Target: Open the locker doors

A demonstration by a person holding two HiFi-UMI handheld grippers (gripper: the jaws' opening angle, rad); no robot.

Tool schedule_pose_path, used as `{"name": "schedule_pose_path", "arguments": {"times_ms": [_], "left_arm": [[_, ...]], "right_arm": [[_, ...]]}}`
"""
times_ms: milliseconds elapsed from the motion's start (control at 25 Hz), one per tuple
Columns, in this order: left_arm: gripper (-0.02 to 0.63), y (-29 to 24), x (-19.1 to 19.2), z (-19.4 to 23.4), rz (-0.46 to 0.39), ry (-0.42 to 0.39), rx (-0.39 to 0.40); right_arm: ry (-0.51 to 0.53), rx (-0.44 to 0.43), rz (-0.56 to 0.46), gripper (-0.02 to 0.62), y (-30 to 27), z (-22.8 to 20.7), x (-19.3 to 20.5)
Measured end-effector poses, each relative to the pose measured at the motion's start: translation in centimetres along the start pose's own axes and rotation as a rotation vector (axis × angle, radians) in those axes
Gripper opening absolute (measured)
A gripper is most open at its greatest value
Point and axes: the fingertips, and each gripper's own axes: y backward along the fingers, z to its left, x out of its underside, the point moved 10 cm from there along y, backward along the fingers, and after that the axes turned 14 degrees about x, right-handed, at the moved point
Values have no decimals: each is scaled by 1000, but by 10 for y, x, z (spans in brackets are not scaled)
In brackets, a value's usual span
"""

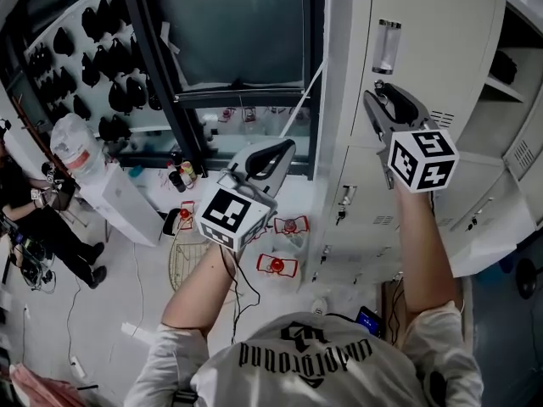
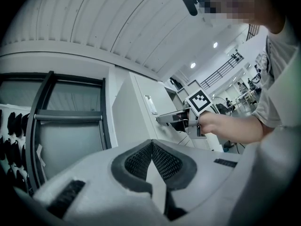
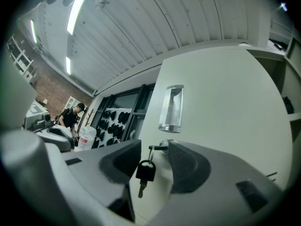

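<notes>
While its jaws stand apart, the right claw [image 3: 154, 145] straddles the key [image 3: 146, 171].

We got cool, even indoor light: a long ceiling strip [image 3: 77, 8] glared white in the right gripper view, and small round ceiling lamps [image 2: 193, 65] burned out in the left one. Both gripper views bent hard at the edges into black corners. The close foreground was soft, out of focus; the pale locker door [image 3: 225, 107] was evenly lit, barely shadowed.
</notes>
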Motion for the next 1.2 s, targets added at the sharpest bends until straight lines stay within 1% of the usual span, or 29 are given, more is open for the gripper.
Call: {"name": "schedule_pose_path", "arguments": {"times_ms": [80,160,360,600,1000,1200], "left_arm": [[8,-1,2,2,-2,3,-3],[8,-1,3,5,-5,6,-8],[8,0,3,6,-12,13,-17],[8,1,-1,-4,-19,18,-9],[8,2,-17,-38,-41,33,43],[8,-3,-20,-55,-55,48,73]], "right_arm": [[3,12,-2,151,-2,-2,1],[6,25,-4,111,-3,-3,1],[14,29,-5,114,-1,-3,0],[18,19,-3,114,14,-2,-4],[31,34,0,109,67,-3,-20],[46,48,1,103,95,-11,-27]]}}
